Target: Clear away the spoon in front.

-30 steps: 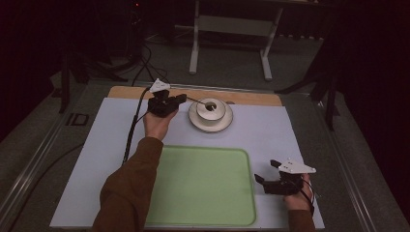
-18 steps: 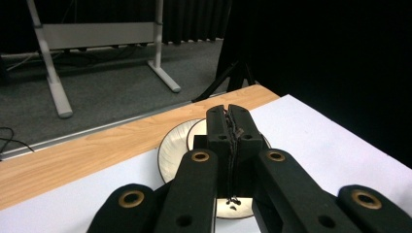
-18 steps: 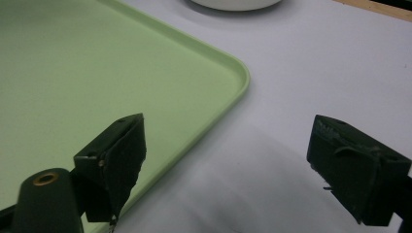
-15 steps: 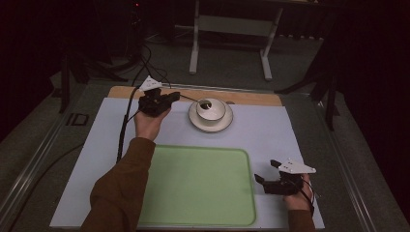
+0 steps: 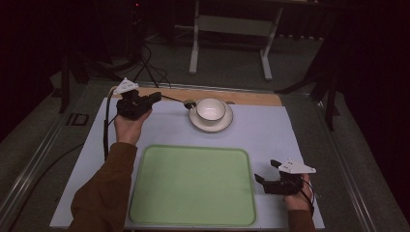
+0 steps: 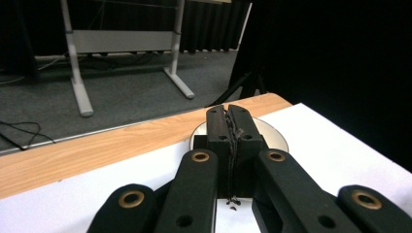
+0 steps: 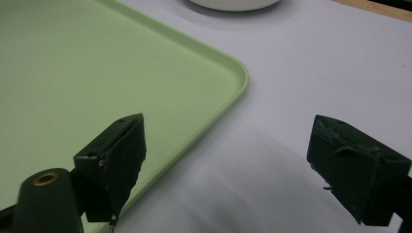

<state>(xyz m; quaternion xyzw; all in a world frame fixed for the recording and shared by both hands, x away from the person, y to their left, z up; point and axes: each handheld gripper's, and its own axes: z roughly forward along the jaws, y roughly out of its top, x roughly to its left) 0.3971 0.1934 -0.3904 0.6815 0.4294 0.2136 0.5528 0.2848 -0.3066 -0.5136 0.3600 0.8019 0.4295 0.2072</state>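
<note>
Jaws: left gripper pinched fully together on a thin dark spoon, whose handle runs from the jaw tips to the bowl end at the cup's left rim; in the left gripper view the 2 black jaws meet with no gap. Right gripper spread wide, nothing between the jaws, parked on the white mat just beside the green tray's right edge, probably idle and out of the way. Cup sits upright on its saucer at the mat's far side, beyond the tray. The narrow grip suits so slim a handle.
</note>
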